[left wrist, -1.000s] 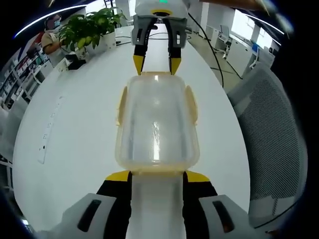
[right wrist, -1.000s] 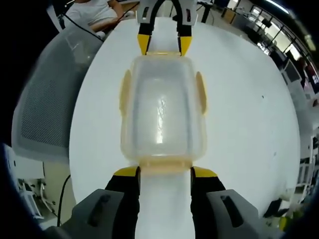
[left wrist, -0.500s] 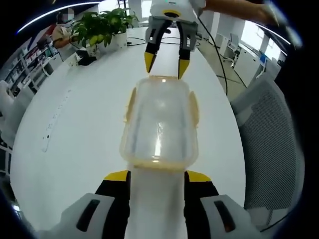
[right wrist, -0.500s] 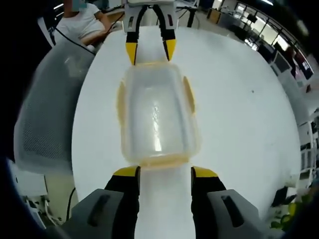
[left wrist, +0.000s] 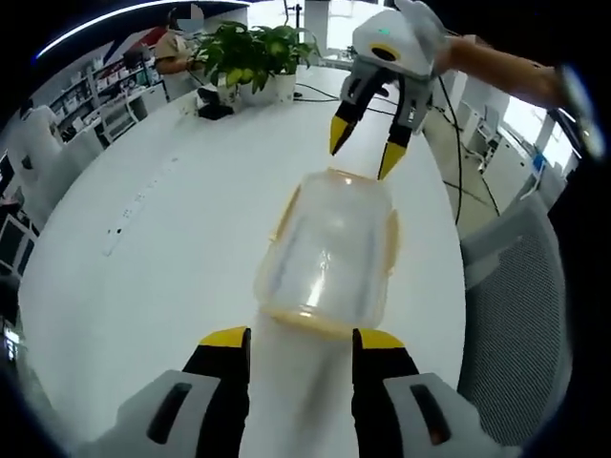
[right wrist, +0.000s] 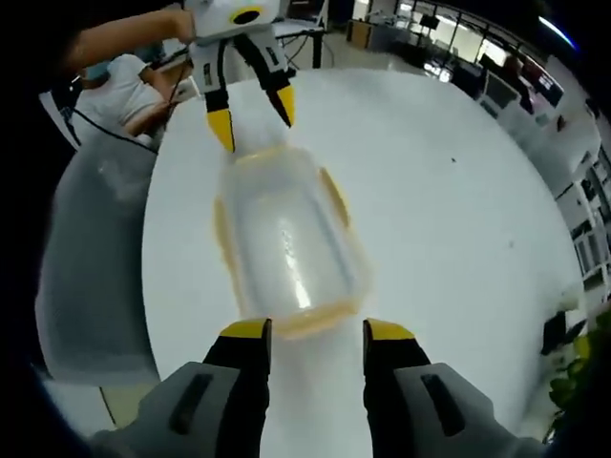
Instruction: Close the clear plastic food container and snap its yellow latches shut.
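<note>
Lidded container (right wrist: 286,239) on white table (right wrist: 449,219), hand-held grippers (right wrist: 315,329) apart

A white round worktop (left wrist: 143,248) carries a potted green plant (left wrist: 250,59) at its far edge — a grey mesh office chair (left wrist: 511,305) stands beside it.

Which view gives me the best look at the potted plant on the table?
The left gripper view: the potted plant stands whole at the table's far edge, leaves and white pot visible. The right gripper view catches just a few green leaves at its right edge.
</note>
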{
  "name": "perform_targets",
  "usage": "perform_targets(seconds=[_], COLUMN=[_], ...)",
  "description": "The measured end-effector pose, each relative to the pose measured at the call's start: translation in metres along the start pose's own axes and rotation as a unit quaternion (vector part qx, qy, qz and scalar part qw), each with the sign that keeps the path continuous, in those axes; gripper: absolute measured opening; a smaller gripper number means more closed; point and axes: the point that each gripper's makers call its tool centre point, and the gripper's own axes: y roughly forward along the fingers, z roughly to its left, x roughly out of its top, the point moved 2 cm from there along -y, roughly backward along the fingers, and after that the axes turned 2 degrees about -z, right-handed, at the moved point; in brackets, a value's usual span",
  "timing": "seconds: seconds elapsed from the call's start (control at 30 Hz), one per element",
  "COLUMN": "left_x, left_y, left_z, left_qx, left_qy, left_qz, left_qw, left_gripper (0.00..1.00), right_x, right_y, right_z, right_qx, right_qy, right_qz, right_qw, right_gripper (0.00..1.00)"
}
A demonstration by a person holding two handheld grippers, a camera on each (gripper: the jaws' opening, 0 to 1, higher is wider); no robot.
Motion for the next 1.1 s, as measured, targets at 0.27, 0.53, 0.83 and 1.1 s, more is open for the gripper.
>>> perform_targets(seconds=[0.27, 0.53, 0.83, 1.1], left_x=[0.005, 0.001, 0.001, -0.001], left_y=[0.002, 0.006, 0.014, 0.023], left_z=[-0.006, -0.012, -0.021, -0.029], left_qx=[0.017, 0.04, 0.052, 0.044], left_qy=[-0.076, -0.138, -0.187, -0.231], left_qz=[-0.024, -0.029, -0.046, -0.051], left_qw=[0.9967, 0.9892, 0.9799, 0.9705], left_gripper=[0.36, 0.36, 0.36, 0.36], right_x=[0.0, 0.0, -0.003, -0.002], right_y=[-0.001, 0.001, 0.009, 0.015], right_z=[0.0, 0.003, 0.006, 0.007], right_qx=[-0.021, -0.034, -0.046, -0.044], right_qy=[0.065, 0.157, 0.193, 0.236], right_qz=[-0.015, -0.045, -0.062, -0.087], right_qw=[0.9975, 0.986, 0.9781, 0.9669], right_gripper=[0.34, 0.35, 0.36, 0.36])
